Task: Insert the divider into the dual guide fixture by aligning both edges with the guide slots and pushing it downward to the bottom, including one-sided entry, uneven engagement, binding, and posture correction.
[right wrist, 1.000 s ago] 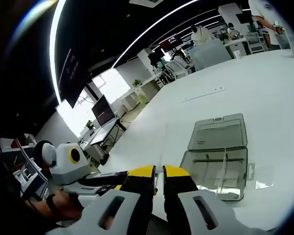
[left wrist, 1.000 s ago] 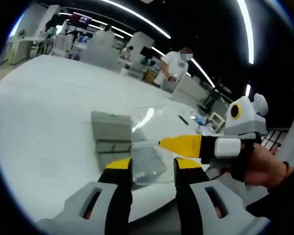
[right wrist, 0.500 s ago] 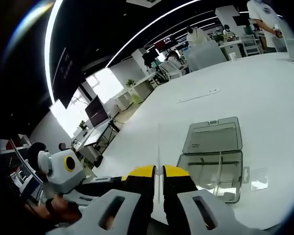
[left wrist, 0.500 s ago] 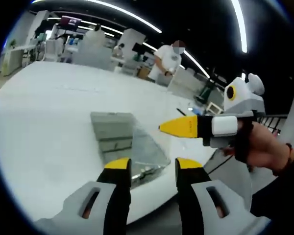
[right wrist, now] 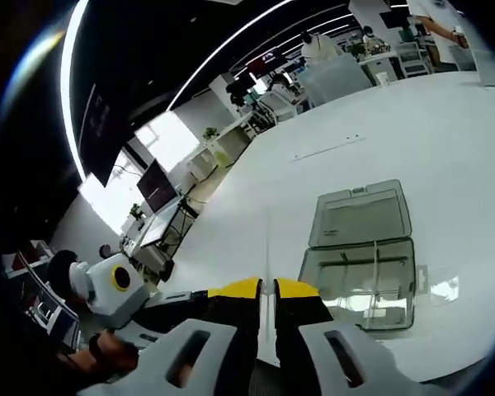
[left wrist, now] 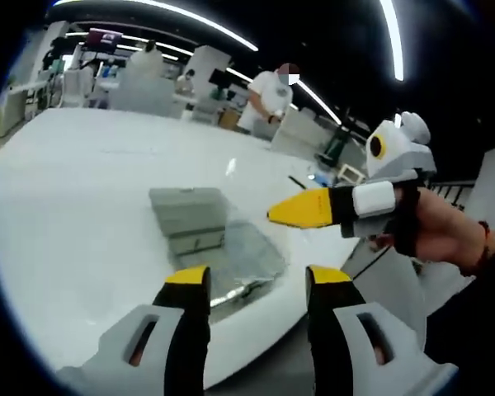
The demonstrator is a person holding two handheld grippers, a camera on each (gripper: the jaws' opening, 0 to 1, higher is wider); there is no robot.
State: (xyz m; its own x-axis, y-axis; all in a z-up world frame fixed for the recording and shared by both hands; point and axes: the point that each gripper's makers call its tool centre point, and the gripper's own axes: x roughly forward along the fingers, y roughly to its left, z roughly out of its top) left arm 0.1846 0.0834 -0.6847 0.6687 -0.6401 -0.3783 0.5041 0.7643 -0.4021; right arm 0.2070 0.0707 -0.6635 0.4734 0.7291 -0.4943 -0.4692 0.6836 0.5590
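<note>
- In the left gripper view, the left gripper (left wrist: 247, 285) hangs over the near edge of the white desk (left wrist: 74, 198), its yellow-tipped jaws spread wide with nothing between them.
- Just past those jaws, the dual guide fixture (left wrist: 246, 257), a clear shallow case, lies close to the near edge of the desk with its grey lid (left wrist: 187, 213) folded back flat toward the desk's middle.
- To the right of the fixture the right gripper (left wrist: 282, 214) reaches in from the side, held in a person's hand (left wrist: 441, 235), its yellow tip above the case's far right corner.
- Beyond the far edge of the desk a person in a white top (left wrist: 270, 96) stands among other benches and screens.
- In the right gripper view, the left gripper's body sits low at the left, off the desk's edge.
- The right gripper's jaws are pressed almost together on the divider (right wrist: 266, 272), a thin clear sheet seen edge-on as a pale line rising from between the tips.
- Further right, the fixture lies open on the desk, well apart from the divider, thin rails crossing its clear tray.
- A small clear wrapper (right wrist: 442, 288) lies on the desk just beside the fixture's right side.
</note>
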